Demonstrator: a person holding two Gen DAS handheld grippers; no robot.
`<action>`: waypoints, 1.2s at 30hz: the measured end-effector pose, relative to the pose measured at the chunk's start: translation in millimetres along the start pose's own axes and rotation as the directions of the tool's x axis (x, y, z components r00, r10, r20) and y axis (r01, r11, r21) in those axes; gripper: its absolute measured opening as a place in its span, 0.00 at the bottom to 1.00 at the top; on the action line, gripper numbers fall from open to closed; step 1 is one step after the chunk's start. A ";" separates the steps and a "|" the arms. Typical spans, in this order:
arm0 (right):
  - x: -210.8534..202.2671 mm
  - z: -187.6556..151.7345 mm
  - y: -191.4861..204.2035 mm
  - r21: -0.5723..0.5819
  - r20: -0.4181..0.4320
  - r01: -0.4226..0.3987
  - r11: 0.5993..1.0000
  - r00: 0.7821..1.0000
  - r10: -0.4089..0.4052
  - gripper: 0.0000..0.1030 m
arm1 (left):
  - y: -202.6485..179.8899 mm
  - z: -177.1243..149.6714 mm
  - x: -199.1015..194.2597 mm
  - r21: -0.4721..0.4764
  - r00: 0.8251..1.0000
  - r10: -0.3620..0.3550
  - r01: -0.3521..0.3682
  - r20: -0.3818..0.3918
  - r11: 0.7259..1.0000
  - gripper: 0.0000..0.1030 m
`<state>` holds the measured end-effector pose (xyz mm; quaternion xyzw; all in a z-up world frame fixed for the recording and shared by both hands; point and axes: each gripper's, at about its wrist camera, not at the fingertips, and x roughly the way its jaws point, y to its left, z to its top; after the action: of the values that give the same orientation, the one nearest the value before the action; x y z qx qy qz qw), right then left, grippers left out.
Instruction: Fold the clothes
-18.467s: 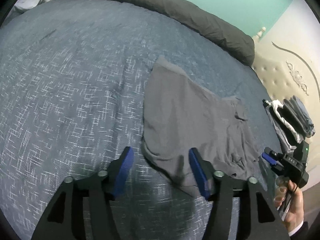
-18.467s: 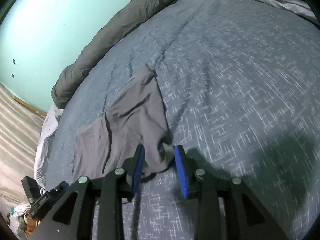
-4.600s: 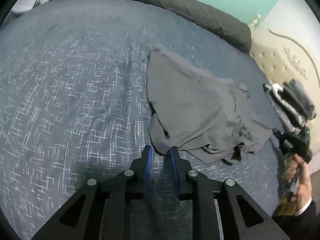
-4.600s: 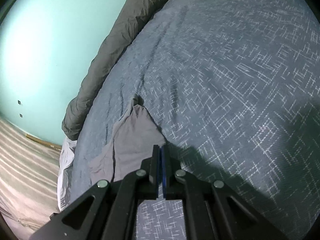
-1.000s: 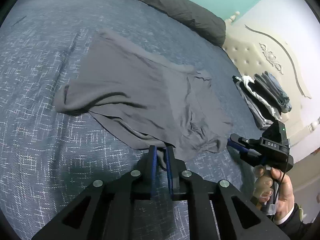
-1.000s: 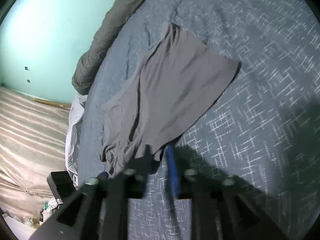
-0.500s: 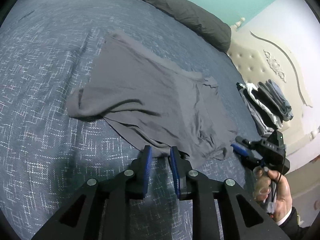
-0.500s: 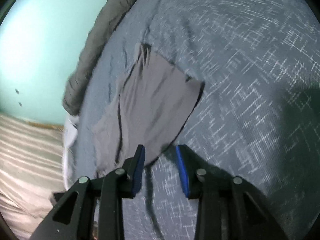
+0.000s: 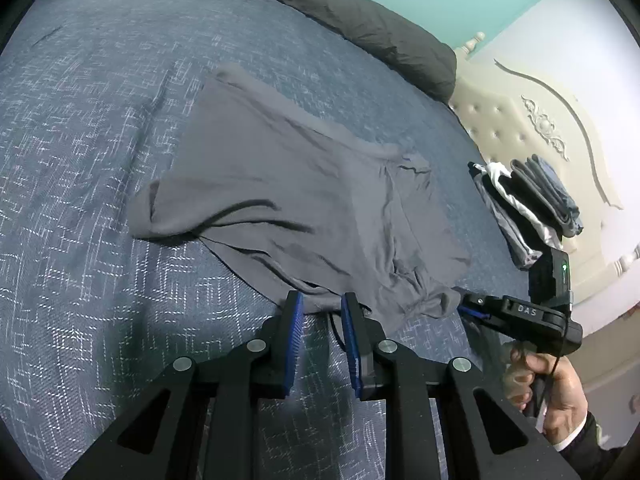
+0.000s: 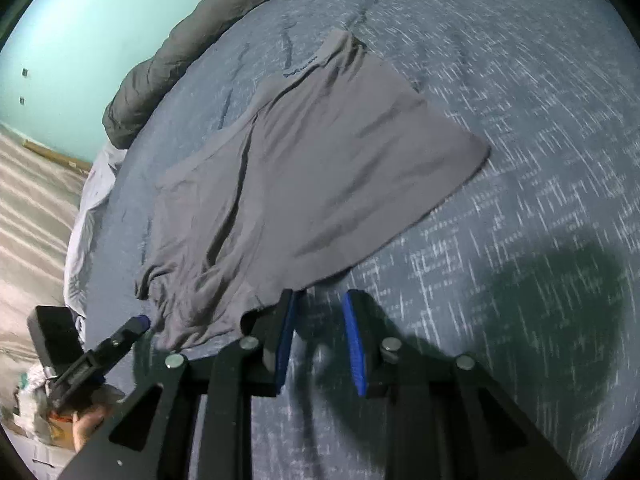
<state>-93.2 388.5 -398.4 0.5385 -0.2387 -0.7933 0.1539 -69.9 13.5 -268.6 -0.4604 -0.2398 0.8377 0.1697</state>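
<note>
Grey garment [image 9: 304,184] is spread on the blue patterned bed [image 9: 100,128], mostly flat, with a raised fold at one side edge and bunched, wrinkled fabric along the near hem. A printed band is seen at its far end in the right wrist view. The fabric is judged thin, soft and light; it can be expected to drape, crease and slide over the bed cover rather than hold a shape. A hold is best taken at a hem corner or along a doubled edge, where enough layers can be pinched; the flat middle offers nothing to grip.

The left hand-held gripper [image 9: 320,304] is positioned at the near hem of the garment, its blue pads set a narrow gap apart with nothing clamped; the hem lies just beyond the tips. Its jaws have just been opening. The right hand-held gripper [image 10: 318,300] is positioned at the near edge of the garment, beside the bunched corner; its pads are likewise parted narrowly, bare bed cover is seen between them, and its jaws have just been closing.

A stack of folded clothes [image 9: 524,200] is placed beyond the garment, near the cream headboard [image 9: 532,120]. A dark rolled duvet [image 9: 340,8] lies along the far side of the garment.
</note>
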 end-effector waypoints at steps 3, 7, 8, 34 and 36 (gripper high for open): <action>-4.9 2.4 -6.6 0.001 0.033 -0.009 1.000 0.999 0.009 0.23 | 0.8 0.5 0.1 0.000 1.000 -0.001 0.001 0.000 1.000 0.22; -7.5 10.4 -7.4 0.015 0.091 -0.066 0.998 0.994 0.064 0.23 | 2.0 0.8 1.5 -0.001 1.000 -0.001 0.001 -0.002 1.000 0.22; -5.7 12.5 -7.7 0.027 0.100 -0.073 0.997 0.993 0.070 0.23 | 2.6 0.8 1.7 -0.001 1.000 -0.002 0.002 -0.003 1.000 0.22; 8.1 20.7 -29.1 0.203 0.088 -0.123 0.971 0.990 0.107 0.23 | 66.6 28.1 -34.0 -0.082 0.976 0.196 -0.189 0.093 0.979 0.33; 9.6 21.8 -29.7 0.206 0.087 -0.123 0.971 0.990 0.107 0.23 | 66.1 31.5 -28.4 -0.065 0.977 0.198 -0.193 0.081 0.979 0.31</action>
<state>-116.7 413.3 -415.3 0.5067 -0.3580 -0.7730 0.1325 -86.3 -63.2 -271.4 -0.4494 -0.2242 0.8624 0.0630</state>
